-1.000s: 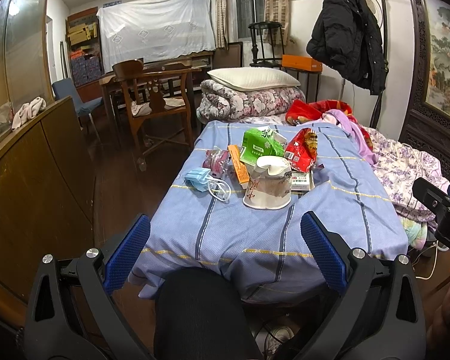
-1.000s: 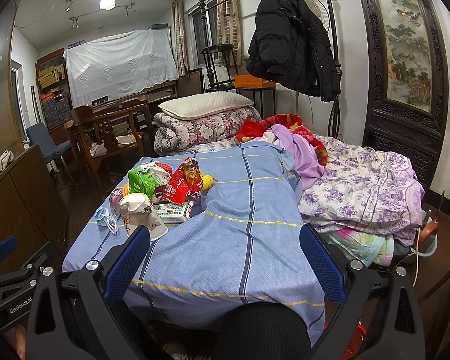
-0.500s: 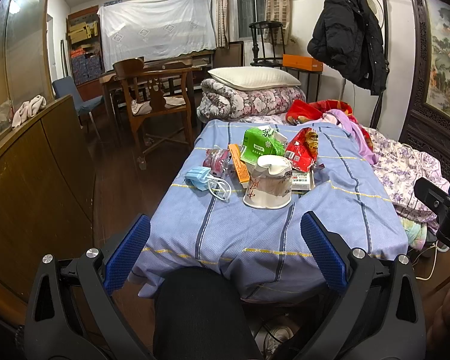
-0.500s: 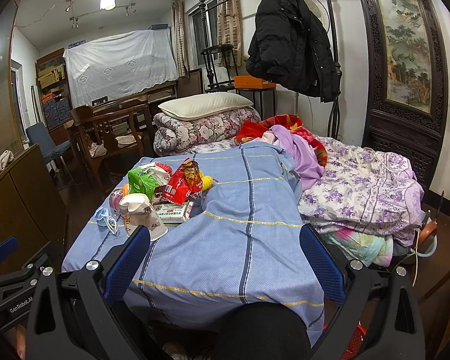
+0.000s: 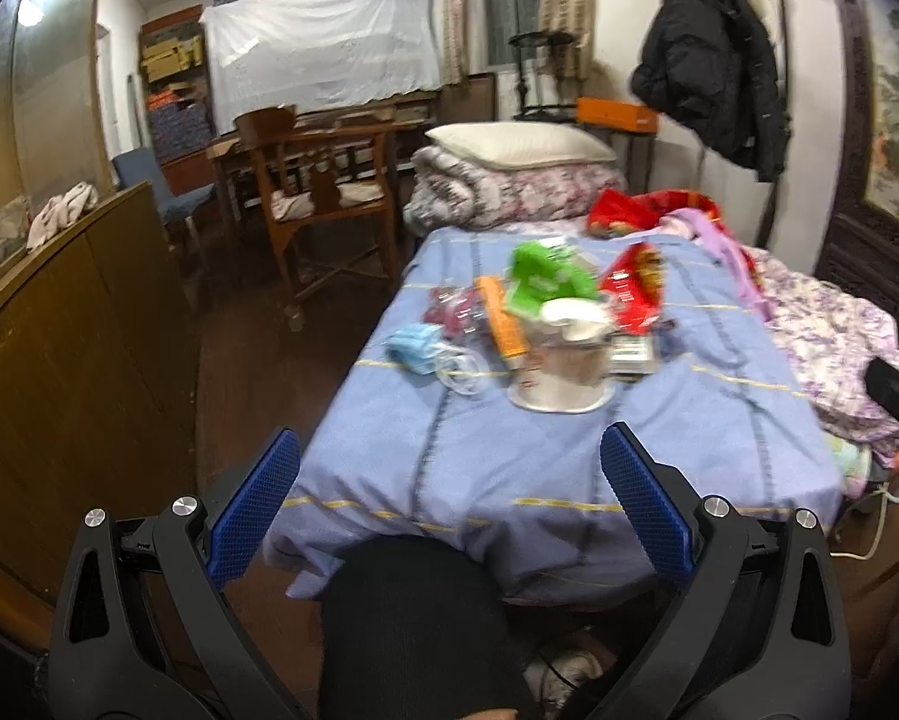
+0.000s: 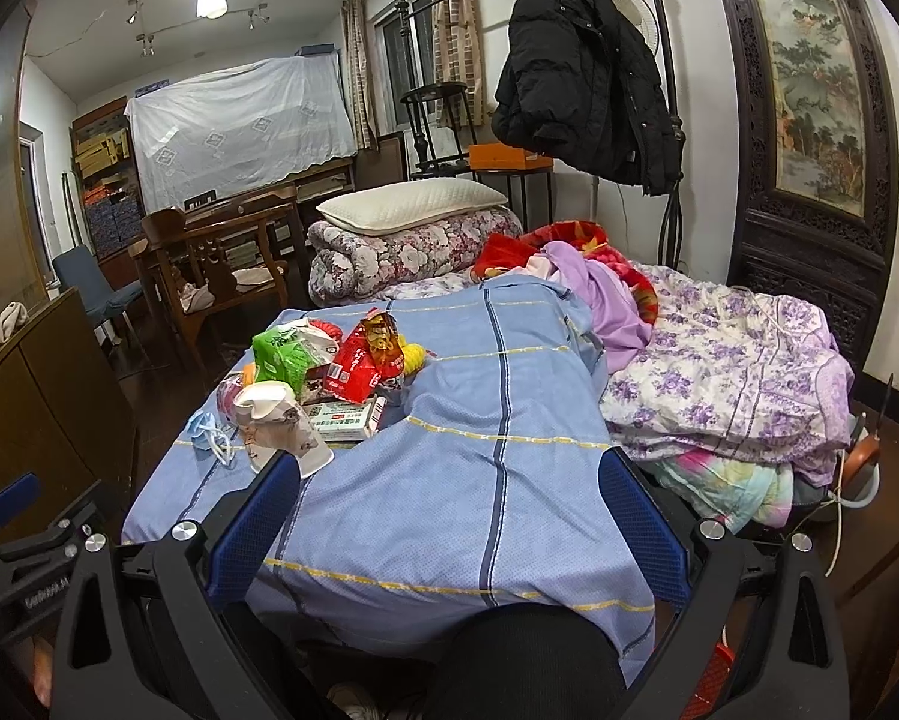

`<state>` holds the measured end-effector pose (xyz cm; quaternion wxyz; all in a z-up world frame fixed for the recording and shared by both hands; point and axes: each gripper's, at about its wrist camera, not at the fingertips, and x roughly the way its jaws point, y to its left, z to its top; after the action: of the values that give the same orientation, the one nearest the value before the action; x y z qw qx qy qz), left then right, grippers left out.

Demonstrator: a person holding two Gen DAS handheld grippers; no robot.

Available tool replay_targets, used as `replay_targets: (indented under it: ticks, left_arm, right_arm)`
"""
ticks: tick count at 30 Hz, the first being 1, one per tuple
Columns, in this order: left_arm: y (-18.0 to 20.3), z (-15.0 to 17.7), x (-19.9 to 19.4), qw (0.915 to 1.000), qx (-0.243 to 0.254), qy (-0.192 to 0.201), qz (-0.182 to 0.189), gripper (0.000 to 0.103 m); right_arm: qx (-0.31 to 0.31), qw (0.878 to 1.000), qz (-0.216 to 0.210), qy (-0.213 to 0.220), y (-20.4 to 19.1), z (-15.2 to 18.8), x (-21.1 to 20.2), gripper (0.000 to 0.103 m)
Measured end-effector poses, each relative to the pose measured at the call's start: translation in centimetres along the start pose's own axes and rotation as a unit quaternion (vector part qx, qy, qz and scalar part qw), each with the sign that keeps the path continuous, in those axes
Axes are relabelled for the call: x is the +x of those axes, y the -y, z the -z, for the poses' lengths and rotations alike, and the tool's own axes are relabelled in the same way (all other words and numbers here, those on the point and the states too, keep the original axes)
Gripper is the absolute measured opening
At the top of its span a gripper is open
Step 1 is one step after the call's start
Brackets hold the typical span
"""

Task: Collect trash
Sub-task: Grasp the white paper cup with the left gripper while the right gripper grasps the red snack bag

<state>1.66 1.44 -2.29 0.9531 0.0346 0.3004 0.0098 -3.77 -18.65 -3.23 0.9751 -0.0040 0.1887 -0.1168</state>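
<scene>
- Left tool (image 5: 449, 474): jaws spread wide, nothing between the blue pads (image 5: 257, 504); it hovers off the near edge of the bed (image 5: 569, 480), well apart from the litter.
- Right tool (image 6: 449, 504): likewise agape and empty, over the near edge of the bed, with the trash ahead and to its left.
- Trash: a tight cluster lying toward the left edge of the bed, on the blue checked sheet (image 6: 449, 480). It comprises a paper cup (image 5: 560, 369), a blue face mask (image 5: 416, 348), a green packet (image 5: 539, 282), a red snack bag (image 5: 632, 291), an orange wrapper (image 5: 503, 324) and a printed carton (image 6: 341, 417).
- Risk, toppling: the paper cup stands nearest and touches its neighbours; a pad nudging it may tip it over and scatter the pieces around it.
- Risk, snagging: the sheet is soft and loose, so jaws closing low on flat items such as the orange wrapper or printed carton may pinch cloth too and drag the whole cluster.
- Risk, tangling: the mask's ear loops lie spread beside the cup; lifting either may pull the other along, possibly over the left edge.
- Risk, blur: the left wrist view is smeared, so fine positions there are uncertain.
- No bin is identifiable in either view.
</scene>
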Motion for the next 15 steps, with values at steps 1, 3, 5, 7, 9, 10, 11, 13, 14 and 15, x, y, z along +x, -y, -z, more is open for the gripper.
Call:
replay_targets:
  ticks: [1, 3, 5, 7, 9, 10, 11, 13, 14, 15]
  left_arm:
    - [-0.6, 0.1, 0.9, 0.9999, -0.008, -0.012, -0.002, 0.097]
    - [-1.9, 0.3, 2.6, 0.9989, -0.029, -0.036, 0.001, 0.097]
    - [-2.9, 0.6, 4.3, 0.9973, -0.046, -0.057, 0.002, 0.097]
    - [-3.0, 1.0, 5.4, 0.9967, -0.044, -0.068, 0.008, 0.097]
    - [-2.5, 1.5, 6.1, 0.9969, -0.034, -0.069, 0.016, 0.097]
    - [-2.3, 1.5, 6.3, 0.9970, -0.032, -0.068, 0.019, 0.097]
    - [-2.0, 1.5, 6.6, 0.9969, -0.028, -0.068, 0.026, 0.097]
    - [-1.0, 1.4, 7.4, 0.9962, -0.017, -0.073, 0.045, 0.097]
    - [-0.5, 1.3, 7.8, 0.9960, -0.008, -0.073, 0.051, 0.097]
    - [0.1, 1.0, 8.2, 0.9959, 0.001, -0.072, 0.054, 0.096]
  right_arm:
    - [-0.001, 1.000, 0.006, -0.004, 0.2, 0.1, 0.9, 0.097]
    - [0.003, 1.000, 0.006, -0.019, 0.5, 0.0, 2.3, 0.097]
    - [0.018, 0.999, -0.013, -0.041, 0.9, 0.0, 5.0, 0.097]
    - [0.033, 0.997, -0.030, -0.062, 0.8, -0.1, 7.6, 0.097]
    - [0.051, 0.994, -0.046, -0.086, 1.0, 0.0, 10.4, 0.097]
    - [0.061, 0.992, -0.055, -0.097, 1.2, 0.1, 11.7, 0.097]
    - [0.071, 0.989, -0.065, -0.109, 1.3, 0.2, 13.1, 0.097]
    - [0.070, 0.988, -0.074, -0.117, 1.2, 0.3, 15.0, 0.097]
    - [0.063, 0.989, -0.068, -0.115, 1.2, 0.5, 15.7, 0.097]
    - [0.059, 0.990, -0.059, -0.110, 1.4, 0.7, 16.1, 0.097]
